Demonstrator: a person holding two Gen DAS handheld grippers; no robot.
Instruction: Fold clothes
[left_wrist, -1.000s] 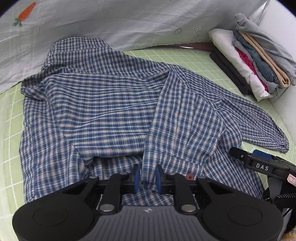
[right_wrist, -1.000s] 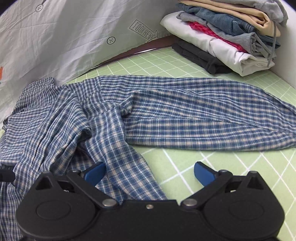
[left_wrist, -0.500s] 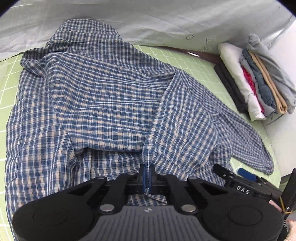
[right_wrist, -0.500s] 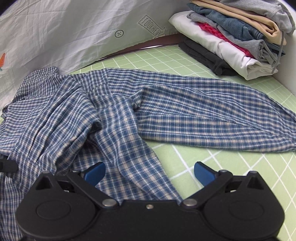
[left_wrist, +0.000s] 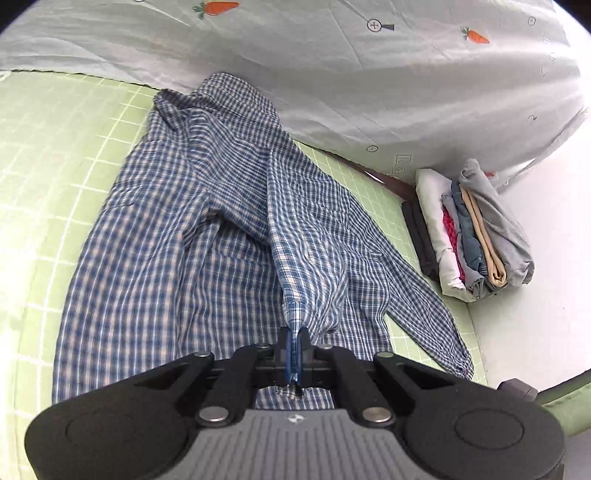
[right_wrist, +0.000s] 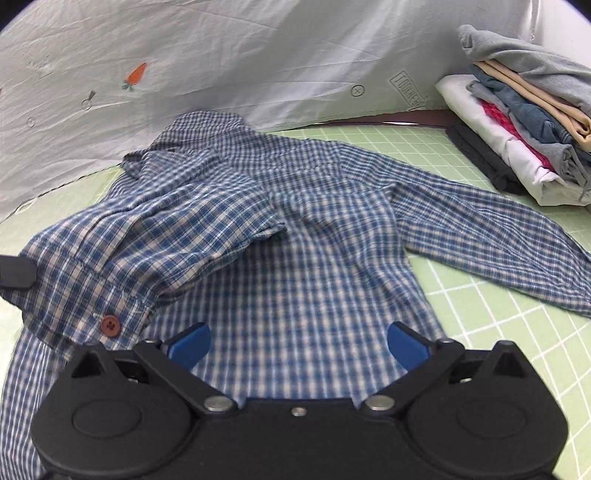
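Note:
A blue and white plaid shirt (left_wrist: 207, 236) lies spread on the green grid mat (left_wrist: 48, 155), collar toward the back. My left gripper (left_wrist: 294, 350) is shut on the edge of the shirt's front panel and holds it lifted above the rest. In the right wrist view the shirt (right_wrist: 303, 280) fills the middle, with the lifted panel and its brown button (right_wrist: 110, 325) at the left. My right gripper (right_wrist: 297, 343) is open and empty, just above the shirt's body. One sleeve (right_wrist: 498, 236) stretches out to the right on the mat.
A stack of folded clothes (left_wrist: 476, 229) sits at the back right corner, also in the right wrist view (right_wrist: 524, 122). A pale sheet with carrot prints (left_wrist: 332, 55) hangs behind the mat. The mat's right edge (left_wrist: 476, 350) meets a white surface.
My left gripper closed on the front panel's edge and lifted it up and to the left. My right gripper moved left over the shirt's body and stayed open.

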